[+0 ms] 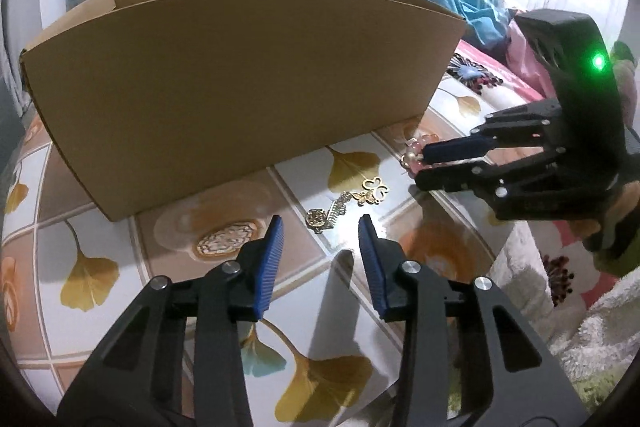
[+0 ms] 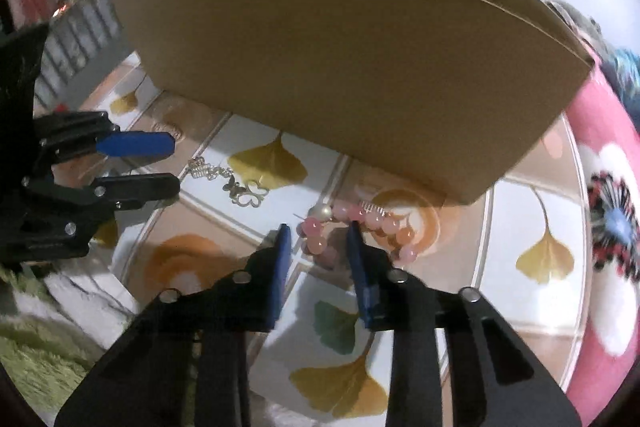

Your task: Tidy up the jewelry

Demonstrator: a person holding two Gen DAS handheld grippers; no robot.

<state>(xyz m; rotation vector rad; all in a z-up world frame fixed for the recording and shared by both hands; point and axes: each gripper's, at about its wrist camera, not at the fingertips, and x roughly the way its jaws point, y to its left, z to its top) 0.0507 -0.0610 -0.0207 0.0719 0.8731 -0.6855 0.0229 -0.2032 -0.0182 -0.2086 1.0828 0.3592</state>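
Just beside box (image 1: 240, 83): bracelet (image 2: 360, 227), pendant (image 1: 348, 203).

Pink bead bracelet (image 2: 352, 231), brown box (image 2: 340, 67), ginkgo-leaf tablecloth (image 2: 532, 259).

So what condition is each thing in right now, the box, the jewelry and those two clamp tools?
Cardboard box: upright on the table, top open.
Gold butterfly chain: flat on the table, untouched.
Pink bead bracelet: on the table, partly between the right fingers.
Left gripper: fingers apart, nothing between them.
Right gripper: fingers narrowed around the bracelet; whether it is gripped is unclear.
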